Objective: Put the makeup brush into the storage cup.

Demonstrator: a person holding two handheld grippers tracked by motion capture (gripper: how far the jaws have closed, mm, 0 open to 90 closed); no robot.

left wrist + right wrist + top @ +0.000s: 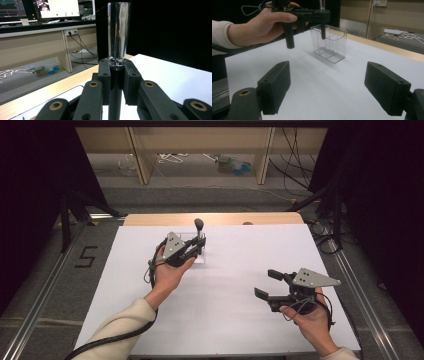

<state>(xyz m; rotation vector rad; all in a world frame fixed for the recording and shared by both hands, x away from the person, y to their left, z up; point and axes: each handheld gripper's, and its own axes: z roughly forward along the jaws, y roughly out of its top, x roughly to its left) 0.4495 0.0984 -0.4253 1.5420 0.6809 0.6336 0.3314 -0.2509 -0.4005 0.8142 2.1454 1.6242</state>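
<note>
The high view looks down on the white table (215, 315); both gripper views sit low over it, sharing the clear organizer (329, 43).

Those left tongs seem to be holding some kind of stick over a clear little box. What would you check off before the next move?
1. Left tongs clamped on the dark stick: ok.
2. Stick upright: ok.
3. Stick's lower end inside the clear box: ok; which compartment, cannot tell.
4. Box standing upright on the white table: ok.
5. Right tongs open, holding nothing, apart from the box: ok.
6. Stick's tip touching the box floor: cannot tell.
</note>
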